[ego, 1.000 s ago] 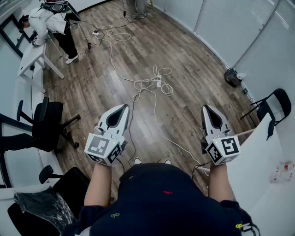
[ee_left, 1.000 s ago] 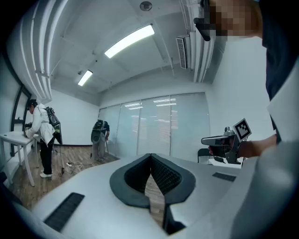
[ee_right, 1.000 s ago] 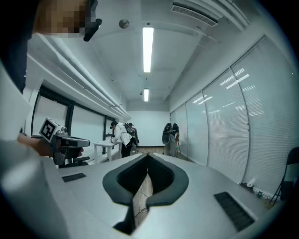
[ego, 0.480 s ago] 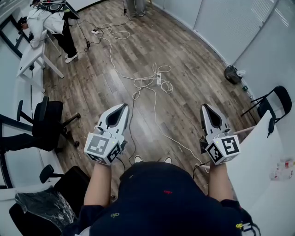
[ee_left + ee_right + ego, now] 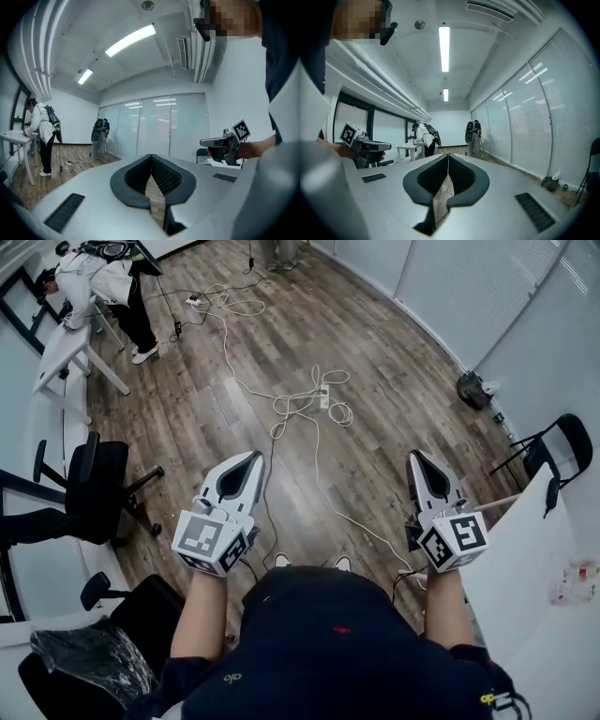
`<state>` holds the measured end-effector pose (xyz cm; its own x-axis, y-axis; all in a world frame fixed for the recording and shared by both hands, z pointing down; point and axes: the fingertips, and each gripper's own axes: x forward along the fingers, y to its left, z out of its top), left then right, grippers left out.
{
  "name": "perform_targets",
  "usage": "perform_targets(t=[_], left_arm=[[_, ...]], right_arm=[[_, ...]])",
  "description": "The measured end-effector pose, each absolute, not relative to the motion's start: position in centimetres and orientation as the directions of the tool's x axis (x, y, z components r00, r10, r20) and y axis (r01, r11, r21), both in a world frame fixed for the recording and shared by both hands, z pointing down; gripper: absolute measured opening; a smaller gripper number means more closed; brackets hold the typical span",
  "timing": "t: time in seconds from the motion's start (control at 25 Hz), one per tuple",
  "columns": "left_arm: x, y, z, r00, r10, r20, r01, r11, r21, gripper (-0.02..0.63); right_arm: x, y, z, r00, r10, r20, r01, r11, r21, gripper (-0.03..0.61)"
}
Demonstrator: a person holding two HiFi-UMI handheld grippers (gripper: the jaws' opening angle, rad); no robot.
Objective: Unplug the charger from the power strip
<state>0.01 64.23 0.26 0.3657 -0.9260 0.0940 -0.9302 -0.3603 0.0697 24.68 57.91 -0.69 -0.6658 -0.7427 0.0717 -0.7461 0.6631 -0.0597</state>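
Observation:
A white power strip (image 5: 323,401) lies on the wood floor well ahead of me, in a tangle of white cable (image 5: 298,409). Which plug on it is the charger I cannot tell from here. My left gripper (image 5: 253,457) and right gripper (image 5: 415,457) are held out level at waist height, far above and short of the strip. Both are shut with nothing between the jaws. In the left gripper view the left gripper's (image 5: 151,157) ribbed pads meet; in the right gripper view the right gripper's (image 5: 448,157) pads also meet. Each gripper view shows the other gripper off to its side.
A black office chair (image 5: 98,488) stands at the left. A white table (image 5: 66,343) with a person in white (image 5: 103,282) bent over it is at the far left. A second power strip (image 5: 194,304) lies beyond. A dark bag (image 5: 472,393) and folding chair (image 5: 553,451) are by the right wall.
Both grippers stay shut and in place. The floor and its cables slide slightly up in the head view.

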Motion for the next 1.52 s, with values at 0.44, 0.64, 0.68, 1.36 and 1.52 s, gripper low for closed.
perform_targets(t=[0.44,0.64,0.68,1.36,1.52], left_arm=[[-7.5,66.5,2.3,0.365,-0.925,0.111,-0.929,-0.354,0.102,0.02],[-9.5,66.7,3.6,0.377,-0.918,0.127,-0.924,-0.364,0.116,0.02],[-9.6,66.6,3.8,0.381,-0.916,0.127,-0.922,-0.367,0.122,0.02],[-8.5,55.7,4.8,0.358,-0.918,0.17,-0.933,-0.343,0.109,0.02],[-5.6,50.2,4.8,0.361,-0.917,0.17,-0.932,-0.347,0.103,0.02]], right_arm=[[17.2,59.6,0.7,-0.651,-0.75,0.118,-0.758,0.65,-0.057,0.023],[15.1,60.4,1.8,-0.642,-0.753,0.145,-0.765,0.642,-0.056,0.023],[14.9,60.4,2.1,-0.642,-0.751,0.155,-0.765,0.642,-0.055,0.023],[15.6,48.0,4.0,-0.678,-0.722,0.138,-0.735,0.669,-0.111,0.023],[18.6,42.6,4.8,-0.676,-0.722,0.146,-0.737,0.663,-0.131,0.023]])
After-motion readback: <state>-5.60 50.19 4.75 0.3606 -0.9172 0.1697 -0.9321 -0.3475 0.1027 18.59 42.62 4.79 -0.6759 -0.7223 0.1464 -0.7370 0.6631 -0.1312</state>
